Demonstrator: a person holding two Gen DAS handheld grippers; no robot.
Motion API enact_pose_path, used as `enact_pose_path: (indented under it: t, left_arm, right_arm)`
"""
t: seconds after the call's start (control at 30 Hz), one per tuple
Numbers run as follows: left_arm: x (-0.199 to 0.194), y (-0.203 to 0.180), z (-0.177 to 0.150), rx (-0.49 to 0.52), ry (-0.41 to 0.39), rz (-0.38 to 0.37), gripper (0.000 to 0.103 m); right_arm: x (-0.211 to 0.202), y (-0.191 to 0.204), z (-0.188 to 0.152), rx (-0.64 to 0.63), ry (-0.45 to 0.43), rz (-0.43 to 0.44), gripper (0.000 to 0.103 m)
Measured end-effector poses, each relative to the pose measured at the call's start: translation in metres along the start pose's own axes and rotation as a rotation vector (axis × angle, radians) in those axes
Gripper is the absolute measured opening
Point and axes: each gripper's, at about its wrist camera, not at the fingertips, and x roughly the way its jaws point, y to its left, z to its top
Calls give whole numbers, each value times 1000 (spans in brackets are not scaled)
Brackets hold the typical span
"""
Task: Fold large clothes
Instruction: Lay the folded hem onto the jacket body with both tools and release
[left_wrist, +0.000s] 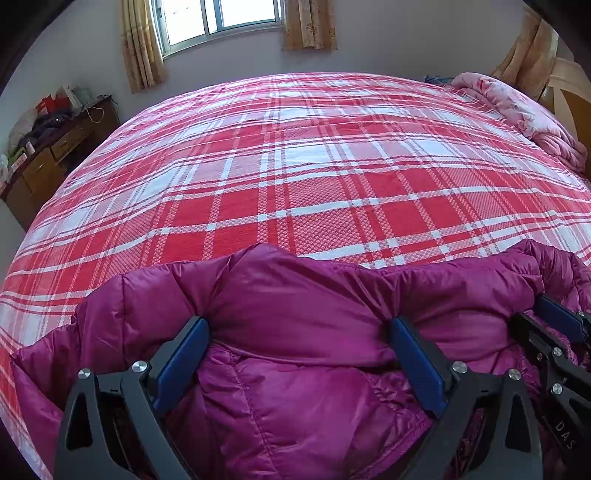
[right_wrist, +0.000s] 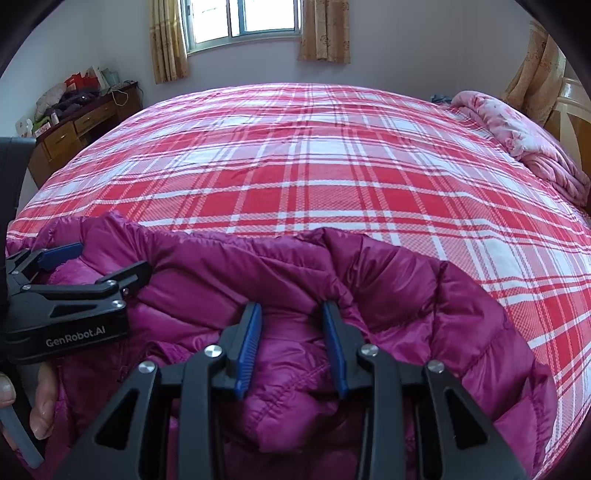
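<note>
While the magenta down jacket (left_wrist: 295, 332) lies bunched along the near edge of the bed (left_wrist: 295, 166), its long axis runs left to right across both views, parallel to that edge, with a raised fold facing the window (left_wrist: 221, 18). On the left gripper (left_wrist: 299, 328) the jaws stand wide, the blue pads apart, with a broad span of jacket fabric between them; whether the pads press on it cannot be told. On the right gripper (right_wrist: 291, 314) the jaws are narrow, and a pinched ridge of the jacket sits between the pads, gathered into creases at the tips.

Only the right wrist view shows the left gripper (right_wrist: 99, 266) from the side, with its printed body and the person's fingers (right_wrist: 42, 402) below it. Only the left wrist view shows the right gripper from the side, at the frame's right edge. Both views show the pink quilt (left_wrist: 517, 110) at the bed's far right and the wooden desk (right_wrist: 74, 133) at left.
</note>
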Motion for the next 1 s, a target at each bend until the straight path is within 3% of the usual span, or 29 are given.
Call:
enact_pose_path:
  t: [1.0]
  left_arm:
    - [2,-6,1,25,1,43,101]
  right_arm:
    - [2,5,1,-23,3,-34,37]
